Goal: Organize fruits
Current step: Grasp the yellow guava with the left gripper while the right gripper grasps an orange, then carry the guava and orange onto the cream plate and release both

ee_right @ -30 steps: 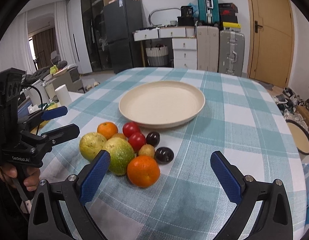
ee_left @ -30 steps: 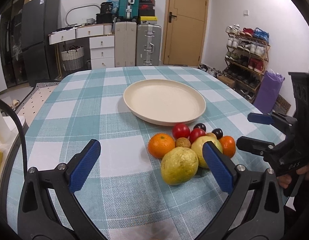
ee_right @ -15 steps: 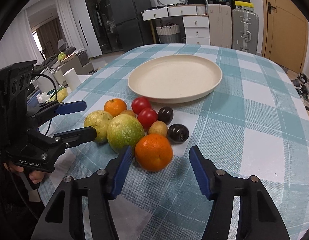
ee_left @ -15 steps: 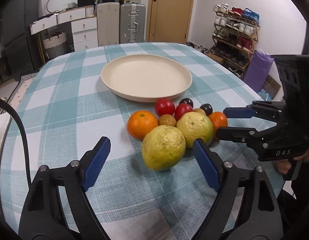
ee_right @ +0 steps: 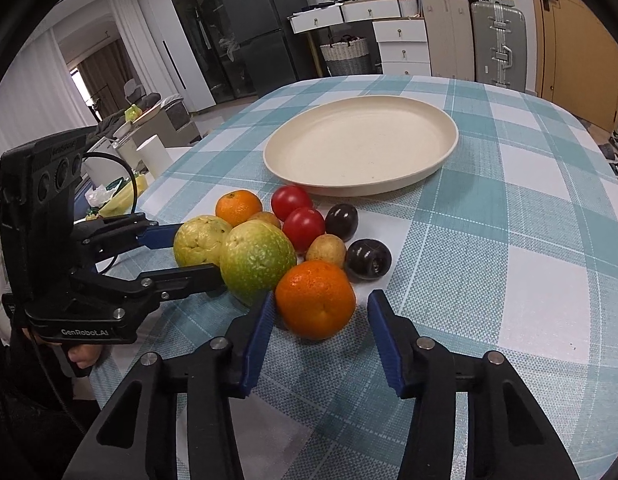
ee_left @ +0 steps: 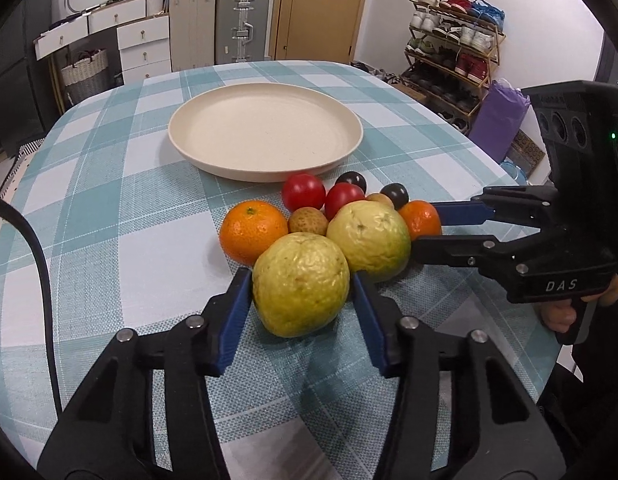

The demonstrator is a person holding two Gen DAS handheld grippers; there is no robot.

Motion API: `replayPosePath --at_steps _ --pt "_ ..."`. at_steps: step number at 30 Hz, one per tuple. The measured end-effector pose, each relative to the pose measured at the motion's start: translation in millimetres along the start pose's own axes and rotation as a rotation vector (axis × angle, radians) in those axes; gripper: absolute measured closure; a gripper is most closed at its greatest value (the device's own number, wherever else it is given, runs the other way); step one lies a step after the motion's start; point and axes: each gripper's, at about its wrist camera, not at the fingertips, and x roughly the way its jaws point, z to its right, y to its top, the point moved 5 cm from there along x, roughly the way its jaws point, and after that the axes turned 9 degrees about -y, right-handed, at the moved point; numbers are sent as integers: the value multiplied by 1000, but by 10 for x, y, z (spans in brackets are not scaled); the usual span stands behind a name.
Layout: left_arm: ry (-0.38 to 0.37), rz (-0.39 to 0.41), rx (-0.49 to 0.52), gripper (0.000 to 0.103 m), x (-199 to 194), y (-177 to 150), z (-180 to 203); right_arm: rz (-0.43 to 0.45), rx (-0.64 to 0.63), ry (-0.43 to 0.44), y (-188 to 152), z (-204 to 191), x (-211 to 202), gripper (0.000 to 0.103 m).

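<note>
A pile of fruit lies on the checked tablecloth in front of an empty cream plate [ee_left: 265, 136] [ee_right: 361, 148]. My left gripper [ee_left: 302, 288] is shut on the near yellow-green guava [ee_left: 301, 290], which rests on the cloth; the same guava shows in the right wrist view [ee_right: 199, 240]. My right gripper [ee_right: 321, 312] is open, its pads either side of an orange [ee_right: 315, 300] with a gap on the right; that orange shows in the left wrist view [ee_left: 421, 218]. A second guava [ee_left: 371, 236], another orange [ee_left: 253, 230], two red tomatoes [ee_left: 303, 192], dark plums [ee_right: 368, 259] and small brown fruits lie between.
The table [ee_left: 109, 220] is round-edged with a teal and white cloth. Beyond it stand drawers, suitcases [ee_left: 237, 24], a door and a shoe rack [ee_left: 453, 52]. A fridge [ee_right: 245, 40] and low furniture stand to the left in the right wrist view.
Both grippers moved in on the fruit pile and narrowed. The left one closed onto the near guava. The right one closed partway around the near orange.
</note>
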Motion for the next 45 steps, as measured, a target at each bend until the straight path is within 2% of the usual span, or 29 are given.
replayPosePath --at_steps 2,9,16,24,28,45 --pt "-8 0 -2 57 1 5 -8 -1 -7 5 4 -16 0 61" --pt "-12 46 4 57 -104 35 -24 17 -26 -10 7 -60 -35 62" --pt "52 140 -11 57 -311 146 -118 92 -3 -28 96 -14 -166 62" --pt "93 239 -51 57 -490 410 -256 200 47 -44 321 46 -355 63" --pt "120 269 -52 57 -502 557 -301 219 77 -64 451 133 -381 63" --pt "127 269 -50 57 -182 959 -357 199 95 -93 713 228 -180 62"
